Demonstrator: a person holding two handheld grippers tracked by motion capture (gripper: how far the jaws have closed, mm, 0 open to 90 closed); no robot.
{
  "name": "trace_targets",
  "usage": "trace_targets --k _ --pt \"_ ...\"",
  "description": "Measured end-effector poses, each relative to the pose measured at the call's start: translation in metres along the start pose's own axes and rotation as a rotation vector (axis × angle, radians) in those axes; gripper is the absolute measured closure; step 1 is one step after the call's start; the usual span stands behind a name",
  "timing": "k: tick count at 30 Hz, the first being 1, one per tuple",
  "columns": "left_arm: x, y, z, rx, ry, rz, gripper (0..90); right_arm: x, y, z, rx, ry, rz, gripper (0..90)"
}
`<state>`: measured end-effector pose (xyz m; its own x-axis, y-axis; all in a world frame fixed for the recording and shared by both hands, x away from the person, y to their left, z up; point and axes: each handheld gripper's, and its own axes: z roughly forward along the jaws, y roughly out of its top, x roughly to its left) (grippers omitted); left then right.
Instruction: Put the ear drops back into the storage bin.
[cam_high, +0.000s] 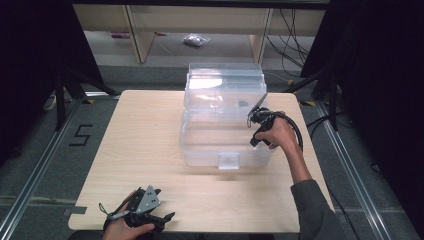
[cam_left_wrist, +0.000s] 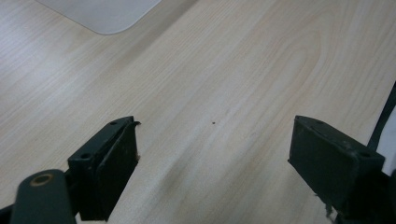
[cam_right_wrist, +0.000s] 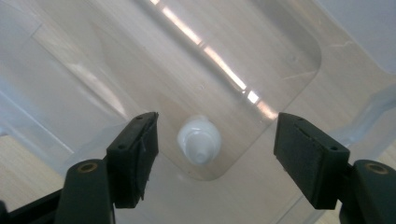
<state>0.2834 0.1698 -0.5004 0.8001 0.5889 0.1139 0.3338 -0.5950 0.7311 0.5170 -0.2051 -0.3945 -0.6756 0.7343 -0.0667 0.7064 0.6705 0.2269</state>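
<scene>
Standing blurred in the clear bin (cam_right_wrist: 70, 60), a white bottle (cam_right_wrist: 199, 140).

high view sits above the person's side, facing fwd and down, far enough to take in the whole table (cam_high: 150, 150) w/ the clear bin (cam_high: 225, 125) at its middle. left gripper view rides low near the front edge, close over bare tabletop (cam_left_wrist: 224, 84). right gripper view looks steeply down into the bin (cam_right_wrist: 93, 60), close up. all three share the wooden top; high and right gripper views share the bin.
</scene>
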Motion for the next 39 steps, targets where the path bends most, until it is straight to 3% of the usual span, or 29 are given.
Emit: trace_targets --k 1,5,6,9,15,16,18,19,22,24,26,31,36,39 --pt "0.000 0.000 0.001 0.002 0.011 0.007 15.0 0.002 -0.001 -0.002 -0.001 0.002 0.016 30.1" --pt "0.000 0.000 0.000 -0.001 0.005 -0.001 15.0 0.002 -0.003 -0.008 -0.027 0.008 0.007 28.5" --pt "0.000 0.000 0.000 -0.003 0.004 0.000 15.0 0.001 -0.004 -0.009 -0.035 0.002 -0.015 27.9" --pt "0.000 -0.001 0.001 -0.014 0.008 -0.012 15.0 0.003 -0.006 -0.013 -0.046 0.009 0.013 26.7" --pt "0.000 0.000 0.001 -0.014 0.008 -0.005 15.0 0.006 -0.010 -0.020 -0.077 0.001 -0.004 25.1" --pt "0.000 0.000 0.000 -0.001 0.006 -0.002 15.0 0.008 -0.010 -0.022 -0.079 0.004 0.015 25.2" --pt "0.000 0.000 0.000 -0.001 0.006 -0.002 15.0 0.009 -0.012 -0.022 -0.096 0.015 0.009 25.2" --pt "-0.001 -0.001 0.001 -0.013 0.007 -0.022 15.0 0.011 -0.013 -0.022 -0.090 0.015 0.010 25.2" --pt "-0.001 -0.001 0.002 -0.015 0.005 -0.025 14.9 0.013 -0.016 -0.023 -0.101 0.021 0.010 25.0" --pt "0.001 0.000 0.002 -0.003 0.006 0.003 15.0 0.014 -0.017 -0.023 -0.108 0.019 0.010 24.3" --pt "-0.001 -0.001 0.002 -0.010 0.006 -0.022 15.0 0.015 -0.017 -0.024 -0.116 0.020 0.013 24.1" --pt "0.001 -0.001 0.001 -0.013 0.008 -0.006 15.0 0.016 -0.018 -0.027 -0.139 0.024 0.007 24.0" --pt "0.000 -0.001 0.002 -0.012 0.005 -0.021 15.0 0.020 -0.020 -0.032 -0.145 0.029 0.027 23.8" --pt "-0.001 -0.001 0.002 -0.012 0.006 -0.020 15.0 0.020 -0.021 -0.034 -0.172 0.025 -0.001 23.8"
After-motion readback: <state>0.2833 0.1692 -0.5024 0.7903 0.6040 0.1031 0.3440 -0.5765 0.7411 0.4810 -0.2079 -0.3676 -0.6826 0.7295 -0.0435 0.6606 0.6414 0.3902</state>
